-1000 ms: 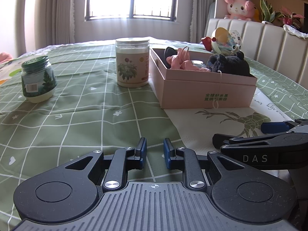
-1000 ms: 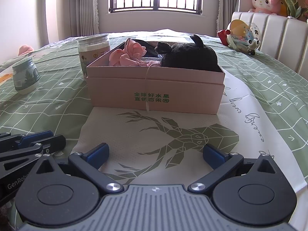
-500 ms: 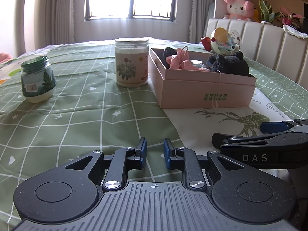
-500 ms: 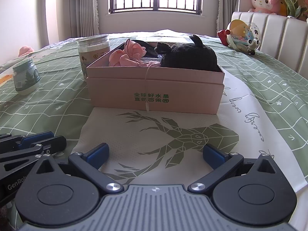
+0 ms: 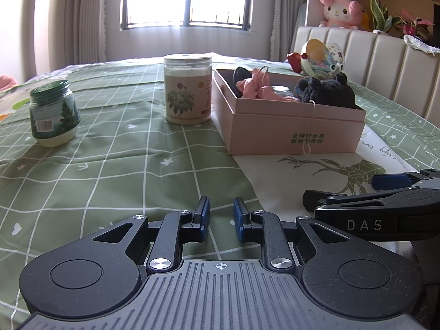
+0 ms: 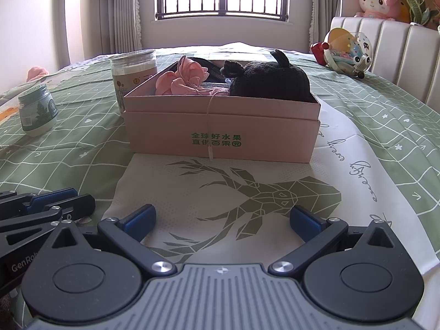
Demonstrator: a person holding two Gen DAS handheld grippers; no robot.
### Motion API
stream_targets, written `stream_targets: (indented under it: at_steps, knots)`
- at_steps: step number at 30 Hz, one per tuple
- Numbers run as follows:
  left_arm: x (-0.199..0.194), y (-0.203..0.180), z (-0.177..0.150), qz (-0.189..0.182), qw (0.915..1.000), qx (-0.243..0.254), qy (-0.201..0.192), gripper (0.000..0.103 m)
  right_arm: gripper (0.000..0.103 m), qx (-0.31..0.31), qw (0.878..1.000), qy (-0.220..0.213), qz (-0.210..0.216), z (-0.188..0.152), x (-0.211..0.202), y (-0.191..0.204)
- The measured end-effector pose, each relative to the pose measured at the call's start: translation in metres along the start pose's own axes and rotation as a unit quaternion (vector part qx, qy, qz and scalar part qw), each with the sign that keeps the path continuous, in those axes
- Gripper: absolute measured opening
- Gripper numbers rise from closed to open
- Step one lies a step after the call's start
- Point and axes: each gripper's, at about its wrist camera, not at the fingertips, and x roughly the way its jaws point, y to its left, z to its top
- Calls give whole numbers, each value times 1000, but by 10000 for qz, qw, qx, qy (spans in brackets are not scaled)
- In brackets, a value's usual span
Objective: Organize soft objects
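Observation:
A pink cardboard box (image 6: pixel 220 115) stands on the green checked cover, straight ahead of my right gripper (image 6: pixel 222 213). In it lie a black plush toy (image 6: pixel 272 82) on the right and a pink soft fabric piece (image 6: pixel 187 79) on the left. The right gripper is wide open and empty above a white cloth with a deer print (image 6: pixel 247 192). My left gripper (image 5: pixel 221 206) hovers low over the cover, left of the cloth. Its jaws stand a narrow gap apart with nothing between them. From the left wrist, the box (image 5: pixel 297 129) sits ahead to the right.
A tall pale jar (image 5: pixel 188 93) stands close to the box's left side, and a green-lidded jar (image 5: pixel 52 112) farther left. A round colourful toy (image 6: pixel 346 52) lies by the padded headboard, with a pink plush (image 6: pixel 376 0) on top. A pink item (image 6: pixel 35 73) lies at the far left edge.

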Motion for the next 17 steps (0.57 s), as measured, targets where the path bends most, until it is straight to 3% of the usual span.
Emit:
stream_targets:
  at_steps: [17]
  knots:
    - [-1,0,-1,-68,10000,25,6,21,103,5,10000,-3,1,0,0,0]
